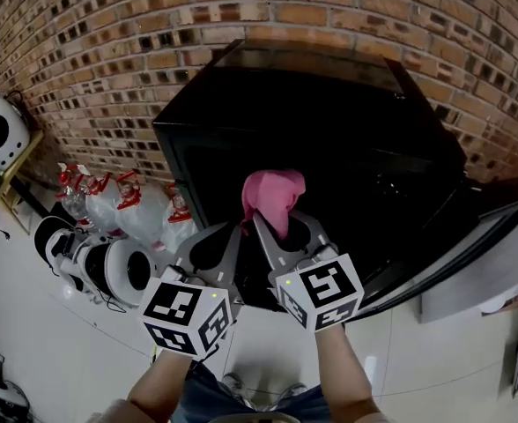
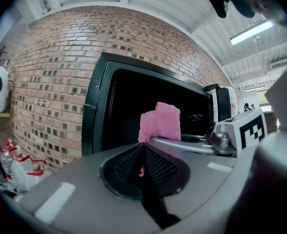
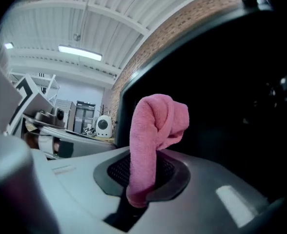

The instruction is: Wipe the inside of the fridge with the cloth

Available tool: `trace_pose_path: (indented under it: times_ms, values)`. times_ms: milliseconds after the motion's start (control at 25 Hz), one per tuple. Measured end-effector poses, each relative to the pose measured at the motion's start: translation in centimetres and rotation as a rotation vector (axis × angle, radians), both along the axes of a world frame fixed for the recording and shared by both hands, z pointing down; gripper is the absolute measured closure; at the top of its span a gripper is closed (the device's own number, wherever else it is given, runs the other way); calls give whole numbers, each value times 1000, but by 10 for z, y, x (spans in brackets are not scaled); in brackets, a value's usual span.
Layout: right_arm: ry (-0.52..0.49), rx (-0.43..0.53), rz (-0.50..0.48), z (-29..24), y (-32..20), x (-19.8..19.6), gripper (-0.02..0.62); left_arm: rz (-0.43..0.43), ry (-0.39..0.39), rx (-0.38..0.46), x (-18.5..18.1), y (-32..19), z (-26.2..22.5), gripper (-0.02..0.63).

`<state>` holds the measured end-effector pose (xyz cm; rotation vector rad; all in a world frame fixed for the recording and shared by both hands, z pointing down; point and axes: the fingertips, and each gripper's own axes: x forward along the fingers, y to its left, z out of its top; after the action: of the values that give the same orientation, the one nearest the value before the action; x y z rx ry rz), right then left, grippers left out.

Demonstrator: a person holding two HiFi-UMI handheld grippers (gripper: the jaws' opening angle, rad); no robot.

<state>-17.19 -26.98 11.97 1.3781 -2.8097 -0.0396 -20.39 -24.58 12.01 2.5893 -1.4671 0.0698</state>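
Floor, far left, along the foot of the brick wall point(image 1: 109, 60): white round devices point(image 1: 109, 267) and tied plastic bags point(image 1: 140, 208) noted, none of them involved. Left claw point(image 1: 228, 236): in its own view the jaws of the left claw point(image 2: 143, 149) are seen pressed together, pads meeting along one seam, nothing gripped; a speck of pink at the seam is taken to be the cloth beyond it, though this cannot be settled. Right claw point(image 1: 275, 233) is held just beside the left one, and in the right gripper view the right claw point(image 3: 143, 169) is seen pinching the pink cloth point(image 3: 153, 126), which stands up from the pads and flops over at its top. In the head view the cloth point(image 1: 273, 196) is held in the air before the dark opening of the black fridge point(image 1: 329, 130); no contact with any inner wall or shelf is visible. The fridge door point(image 1: 470, 236) is swung open at the right. Progress, as judged: door opened and cloth taken up, so preparation is complete; wiping itself is not seen under way. The interior is too dark for a cleaned patch to be told. Left to do: cloth to be carried into the cavity and passed over its inner surfaces.
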Motion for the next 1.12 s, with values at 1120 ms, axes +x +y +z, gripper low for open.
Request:
trace_pose_path:
  times_ms: [1120]
  values:
    - [63, 187, 159, 53, -230, -6, 541, 4, 0, 293, -17, 1, 70, 591]
